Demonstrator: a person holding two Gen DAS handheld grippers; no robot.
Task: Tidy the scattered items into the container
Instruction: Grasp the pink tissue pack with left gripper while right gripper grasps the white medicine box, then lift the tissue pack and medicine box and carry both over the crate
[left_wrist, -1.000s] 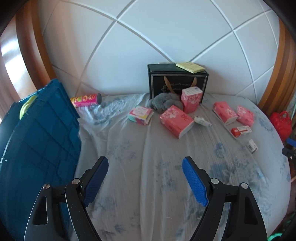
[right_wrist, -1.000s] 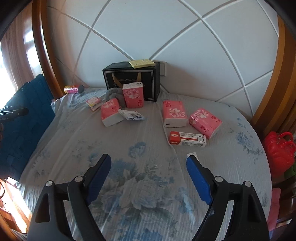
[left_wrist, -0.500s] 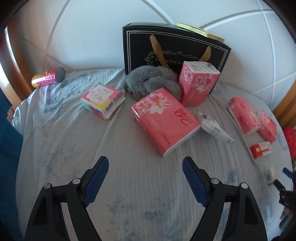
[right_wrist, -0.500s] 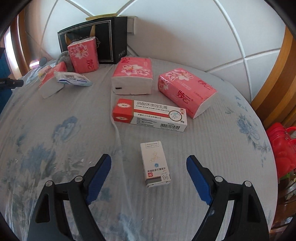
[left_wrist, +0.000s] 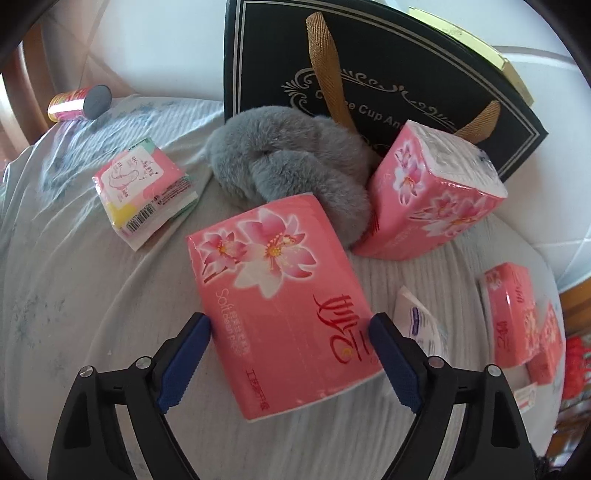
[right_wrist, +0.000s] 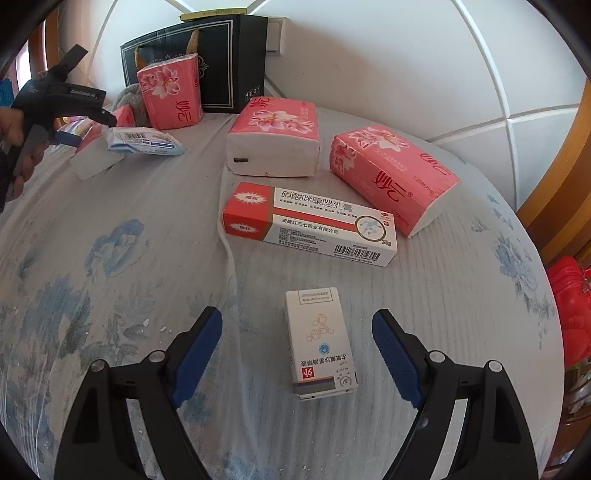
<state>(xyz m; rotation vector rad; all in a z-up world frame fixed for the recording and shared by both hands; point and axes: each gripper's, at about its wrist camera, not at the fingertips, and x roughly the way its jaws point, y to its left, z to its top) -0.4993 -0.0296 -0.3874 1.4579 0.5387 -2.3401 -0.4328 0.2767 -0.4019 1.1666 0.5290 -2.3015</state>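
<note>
Tissue pack (left_wrist: 280, 291): soft pink plastic wrap, printed with pale lilies and red brush lettering, lying flat and slightly askew on the bed (left_wrist: 74, 295), well in from its edges, far corner tucked against a grey furry slipper (left_wrist: 280, 162). Bracketed by the left gripper (left_wrist: 290, 326), jaws opening, blue pads (left_wrist: 184, 354) just beside the pack's long sides, not visibly pressing. Just behind, a second pink pack (left_wrist: 432, 199) standing tilted against a black gift bag (left_wrist: 388, 81) with gold ribbon handles at the headboard edge. Toward the bed's left side, a small pink-and-yellow wrapped packet (left_wrist: 144, 192); further back, near the left rear edge, a pink can (left_wrist: 77, 103) on its side. By the right pad, a white sachet (left_wrist: 417, 321), then two more pink packs (left_wrist: 513, 314) toward the right edge. In the right wrist view: right gripper (right_wrist: 297, 330) spread wide, hovering around a small white medicine box (right_wrist: 319, 339) lying flat, clear of both pads (right_wrist: 195, 354). Beyond it, a red-and-white ointment carton (right_wrist: 310, 223), a pink pack showing its white underside (right_wrist: 273, 136) and another angled pink pack (right_wrist: 391, 173). At the far left, a hand (right_wrist: 18, 144) holding the other gripper over the first pack.
</note>
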